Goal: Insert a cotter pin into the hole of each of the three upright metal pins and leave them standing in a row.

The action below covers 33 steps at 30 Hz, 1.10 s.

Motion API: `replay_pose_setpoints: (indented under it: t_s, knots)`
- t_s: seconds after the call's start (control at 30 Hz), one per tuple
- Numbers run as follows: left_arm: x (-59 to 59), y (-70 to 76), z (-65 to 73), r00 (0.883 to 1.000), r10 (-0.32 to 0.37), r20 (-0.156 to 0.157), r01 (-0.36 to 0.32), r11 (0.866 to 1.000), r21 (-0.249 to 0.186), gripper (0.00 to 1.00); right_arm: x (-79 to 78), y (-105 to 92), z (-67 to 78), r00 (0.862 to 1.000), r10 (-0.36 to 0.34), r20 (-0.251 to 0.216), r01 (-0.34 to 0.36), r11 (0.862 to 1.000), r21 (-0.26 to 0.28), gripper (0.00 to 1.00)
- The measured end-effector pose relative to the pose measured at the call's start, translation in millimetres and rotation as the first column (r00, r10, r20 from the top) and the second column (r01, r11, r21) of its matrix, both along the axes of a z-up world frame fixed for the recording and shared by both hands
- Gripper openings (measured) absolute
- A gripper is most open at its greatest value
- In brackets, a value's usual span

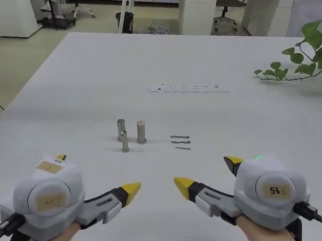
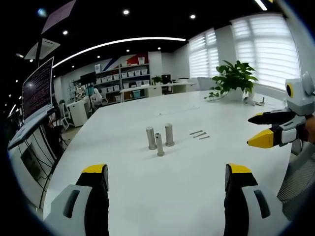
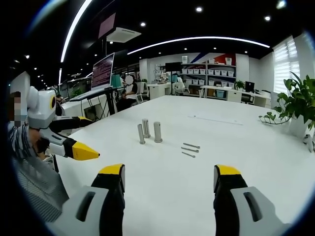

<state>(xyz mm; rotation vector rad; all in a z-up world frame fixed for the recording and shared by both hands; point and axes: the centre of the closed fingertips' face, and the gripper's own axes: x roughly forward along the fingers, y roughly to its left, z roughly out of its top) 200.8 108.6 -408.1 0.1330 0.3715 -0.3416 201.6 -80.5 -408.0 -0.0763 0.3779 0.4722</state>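
Steel, by the look: three metal pins [image 1: 141, 132] stood upright in a tight cluster mid-counter, not in a row, two behind and one in front. Three cotter pins [image 1: 180, 142] lay flat and parallel just beside them, to their right, none inserted. Cross-holes in the metal pins were too small to resolve.

Left gripper [image 1: 95, 173] and right gripper [image 1: 207, 172] hovered over the near part of the white counter [image 1: 95, 75], well apart from the parts. Both had jaws spread wide and carried nothing.

Handling judgement: the metal pins were probably rigid, dense and smooth-sided, and liable to topple if nudged near the top. Best held across the mid-shank, clear of the hole. The cotter pins were likely very light, thin and springy, awkward to lift off a flat surface. Best pinched at the looped end, legs left free for threading. Which end was looped could not be told.
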Motion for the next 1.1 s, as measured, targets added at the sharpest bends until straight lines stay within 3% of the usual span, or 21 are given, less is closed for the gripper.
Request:
replay_pose_setpoints:
  t_s: [0.2,0.27,0.33,0.57,0.63,0.83,1.0,1.1]
  knots:
    - [0.8,-0.7,2.5,1.000,-0.004,0.009,0.004,1.000,-0.010,0.98,-0.4,1.7,2.1,1.000,0.006,0.006,-0.006,1.000,0.000,0.70]
    - [0.7,-0.8,1.9,1.000,-0.008,-0.002,0.008,1.000,0.007,0.96,-1.3,3.5,1.6,1.000,0.015,0.002,-0.015,1.000,0.000,0.70]
    - [3.4,-0.8,4.1,1.000,-0.005,0.005,0.005,1.000,0.023,0.93,-2.7,6.0,0.8,1.000,0.025,-0.005,-0.025,1.000,0.005,0.70]
    - [20.9,-9.7,8.7,0.999,-0.032,0.005,0.032,0.999,0.025,0.88,-5.9,12.2,-0.3,0.998,0.053,-0.012,-0.053,0.999,0.006,0.70]
    - [27.3,-12.1,7.8,0.999,-0.035,-0.005,0.035,0.999,0.003,0.85,-5.2,14.9,4.8,0.998,0.058,0.004,-0.058,0.998,0.032,0.70]
    - [42.8,-15.0,2.8,0.999,-0.045,-0.026,0.046,0.999,0.016,0.75,-5.0,16.6,7.3,0.998,0.064,0.007,-0.064,0.997,0.048,0.69]
    - [57.3,-19.3,-2.4,0.998,-0.043,-0.045,0.042,0.999,-0.024,0.66,-4.1,15.5,9.1,0.998,0.055,0.008,-0.055,0.996,0.066,0.69]
    - [67.3,-20.2,-8.2,0.998,-0.053,-0.046,0.055,0.998,0.041,0.58,-4.6,16.4,8.6,0.998,0.055,0.002,-0.055,0.995,0.077,0.68]
